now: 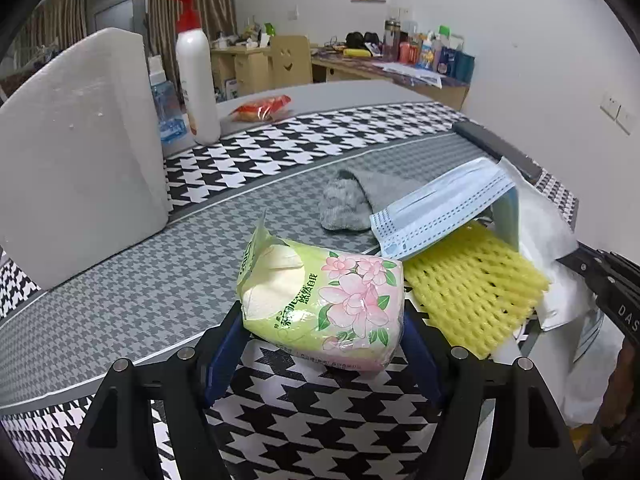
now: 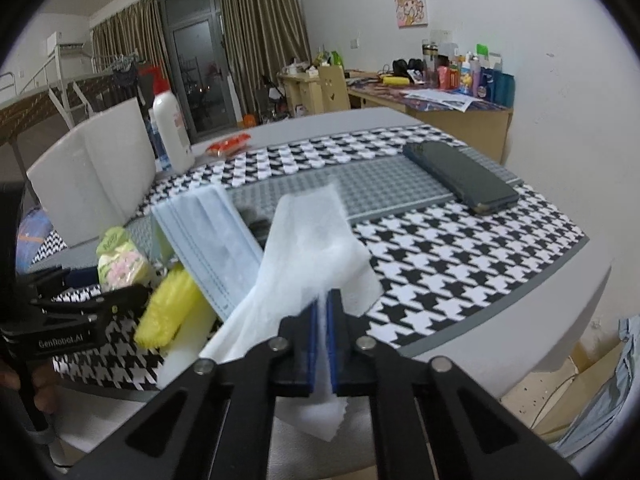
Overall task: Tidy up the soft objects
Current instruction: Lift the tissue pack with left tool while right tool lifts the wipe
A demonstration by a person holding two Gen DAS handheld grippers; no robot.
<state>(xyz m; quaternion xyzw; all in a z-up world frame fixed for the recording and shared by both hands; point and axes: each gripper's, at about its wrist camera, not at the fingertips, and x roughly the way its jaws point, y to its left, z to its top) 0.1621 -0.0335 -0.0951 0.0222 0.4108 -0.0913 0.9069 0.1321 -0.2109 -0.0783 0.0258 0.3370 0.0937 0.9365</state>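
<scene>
Your right gripper (image 2: 323,312) is clamped on the white tissue sheet (image 2: 308,248) — the blue pads are pressed together with the sheet pinched between them, one end fanning up and away past the fingertips, the other hanging out below the jaws. Your left gripper (image 1: 324,340) stands wide around the green floral tissue pack (image 1: 320,300): the pack sits between the two blue pads, which lie right beside its sides, though you cannot tell whether they press on it. The pack's torn end faces up and left.

Just to the right of the pack lies the yellow foam net (image 1: 472,284), and the blue face mask (image 1: 440,204) leans over the net with its lower corner close to the pack. Beyond the mask a grey sock (image 1: 352,200) lies on the grey band of the houndstooth table mat (image 1: 312,412). Further out you have a white foam block (image 1: 80,152) at the left, a white pump bottle (image 1: 196,76) with a red top behind it, a red snack packet (image 1: 262,107) and a dark phone (image 2: 460,178) lying flat at the far right of the mat.
</scene>
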